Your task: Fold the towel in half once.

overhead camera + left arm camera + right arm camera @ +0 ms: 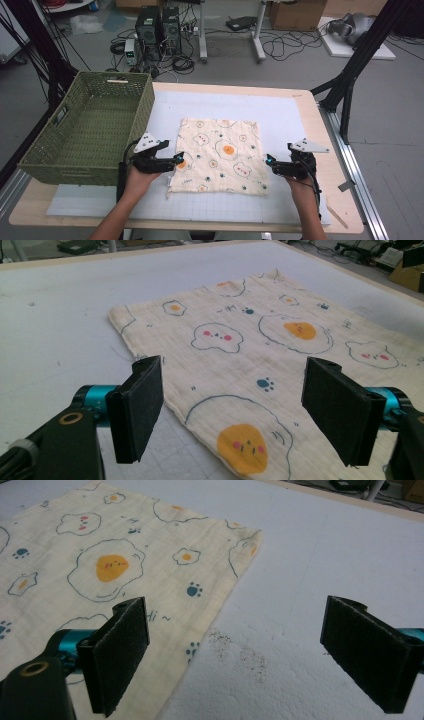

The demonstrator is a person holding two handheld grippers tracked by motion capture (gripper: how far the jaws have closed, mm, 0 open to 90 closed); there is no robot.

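Here green basket (90,130) empty, beside spread cloth (220,155)

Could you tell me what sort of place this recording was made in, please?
Probably a lab or workshop set up for recording. Computer towers and loose cables lie on the floor, black frame legs flank the table, and cardboard boxes sit at the back.
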